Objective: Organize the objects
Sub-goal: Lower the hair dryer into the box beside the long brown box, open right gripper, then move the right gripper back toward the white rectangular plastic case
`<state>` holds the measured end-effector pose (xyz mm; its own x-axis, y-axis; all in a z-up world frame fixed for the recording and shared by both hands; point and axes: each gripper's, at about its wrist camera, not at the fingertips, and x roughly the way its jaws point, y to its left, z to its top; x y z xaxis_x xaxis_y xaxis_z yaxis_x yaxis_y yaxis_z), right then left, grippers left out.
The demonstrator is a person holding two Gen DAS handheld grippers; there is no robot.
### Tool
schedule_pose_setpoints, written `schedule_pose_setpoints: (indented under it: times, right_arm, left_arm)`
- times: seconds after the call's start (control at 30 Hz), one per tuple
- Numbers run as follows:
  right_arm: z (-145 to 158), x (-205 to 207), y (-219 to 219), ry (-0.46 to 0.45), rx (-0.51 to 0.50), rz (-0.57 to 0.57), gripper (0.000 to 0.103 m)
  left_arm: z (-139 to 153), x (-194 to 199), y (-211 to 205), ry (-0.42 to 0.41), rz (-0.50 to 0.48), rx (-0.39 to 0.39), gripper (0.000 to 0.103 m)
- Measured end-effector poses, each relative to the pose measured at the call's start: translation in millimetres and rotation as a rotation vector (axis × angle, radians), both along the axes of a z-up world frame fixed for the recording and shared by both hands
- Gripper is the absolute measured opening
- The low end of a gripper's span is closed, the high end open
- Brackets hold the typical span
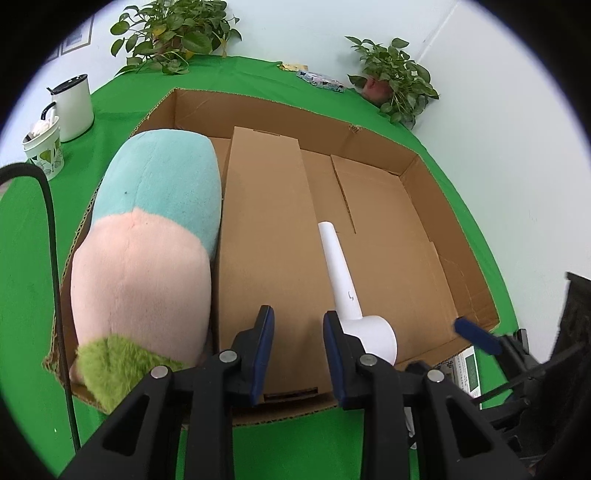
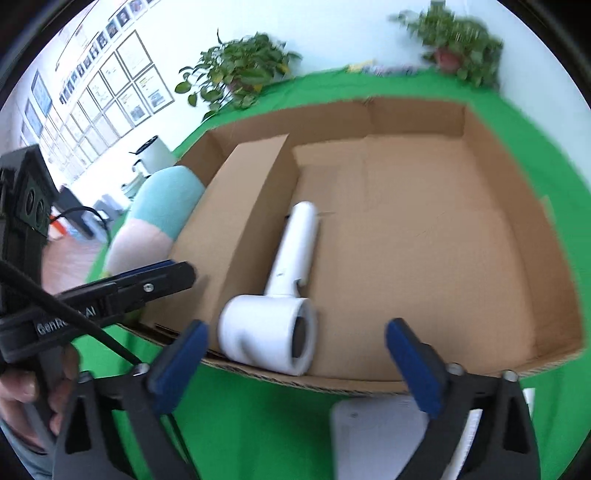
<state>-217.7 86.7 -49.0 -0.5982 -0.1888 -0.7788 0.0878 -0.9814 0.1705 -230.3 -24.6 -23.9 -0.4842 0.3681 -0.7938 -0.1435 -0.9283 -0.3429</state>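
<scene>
A large open cardboard tray (image 1: 447,218) (image 2: 517,206) lies on the green table. A pastel plush toy (image 1: 147,236) (image 2: 162,210) fills its left side. A long brown carton (image 1: 266,229) (image 2: 236,206) lies beside the plush. A white hair dryer (image 1: 351,291) (image 2: 280,295) lies in the tray beside the carton. My left gripper (image 1: 298,332) is open and empty above the carton's near end; it also shows in the right wrist view (image 2: 177,271). My right gripper (image 2: 295,354) is open and empty at the tray's near edge, just before the dryer's head; one of its fingertips shows in the left wrist view (image 1: 476,334).
Two potted plants (image 1: 177,33) (image 1: 395,74) stand at the table's back. A white kettle (image 1: 72,105) and a patterned cup (image 1: 42,147) stand at the far left. A white flat item (image 2: 373,432) and a printed box (image 1: 467,373) lie before the tray. A black cable (image 1: 55,258) runs down the left.
</scene>
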Motion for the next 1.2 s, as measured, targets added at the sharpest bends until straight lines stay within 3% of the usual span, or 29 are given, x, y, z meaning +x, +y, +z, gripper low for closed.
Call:
schedule_pose_setpoints:
  times: [0.1,0.17,0.27,0.33,0.4,0.47,0.6,0.67,0.77,0.83,0.87,0.9,0.93,0.97,1.03,1.13,1.2]
  right_arm:
    - [9.9,21.5,0.5,0.115,0.117,-0.047,0.102]
    - [12.1,31.7,3.7,0.146,0.132,-0.063,0.102]
    - [19.0,49.7,7.5,0.197,0.104,-0.068,0.102]
    - [29.0,67.5,11.9,0.283,0.108,-0.098,0.102]
    - [39.7,84.3,19.0,0.349,0.072,-0.103,0.102]
    - [47.5,98.8,26.4,0.384,0.032,-0.096,0.102]
    - [51.5,118.2,32.3,0.401,0.051,-0.122,0.102]
    - [50.2,126.4,33.9,0.398,0.049,-0.113,0.102]
    - [46.3,136.7,33.0,0.401,0.073,-0.104,0.102]
    - [41.6,140.8,33.1,0.397,0.092,-0.094,0.095]
    - [39.9,142.2,33.4,0.388,0.106,-0.096,0.076]
    - [37.1,141.1,33.7,0.371,0.131,-0.104,0.05]
    - [32.9,136.6,33.3,0.348,0.158,-0.109,0.037]
    - [30.0,135.6,34.3,0.329,0.165,-0.111,0.014]
    - [23.2,133.3,39.5,0.297,0.14,-0.112,0.009]
    - [20.2,134.8,43.4,0.297,0.148,-0.129,0.009]
    - [20.0,136.3,45.1,0.305,0.154,-0.139,0.017]
  left_arm:
    - [1.4,4.3,1.6,-0.001,-0.004,-0.01,0.027]
    - [3.8,9.5,2.7,0.013,0.002,-0.038,0.027]
    - [11.5,27.1,4.9,0.091,0.107,-0.212,0.028]
    - [22.7,46.0,5.4,0.189,0.157,-0.264,0.03]
    - [33.7,67.1,6.8,0.297,0.207,-0.321,0.048]
    - [42.9,90.7,9.0,0.408,0.252,-0.336,0.08]
    - [49.8,124.0,25.6,0.544,0.249,-0.377,0.083]
    - [49.5,130.3,32.4,0.558,0.245,-0.402,0.083]
    - [48.1,134.7,37.9,0.555,0.242,-0.38,0.083]
    - [46.4,140.1,39.1,0.568,0.251,-0.379,0.082]
    - [46.1,143.7,41.3,0.571,0.27,-0.398,0.075]
    - [45.2,145.5,42.6,0.577,0.297,-0.427,0.065]
    - [43.5,145.3,42.6,0.575,0.302,-0.438,0.029]
    - [41.2,145.8,41.3,0.556,0.294,-0.427,0.001]
    - [37.5,142.3,38.2,0.523,0.27,-0.38,0.002]
    - [36.7,144.0,40.0,0.537,0.287,-0.407,0.005]
    - [37.1,143.7,40.2,0.543,0.316,-0.429,0.046]
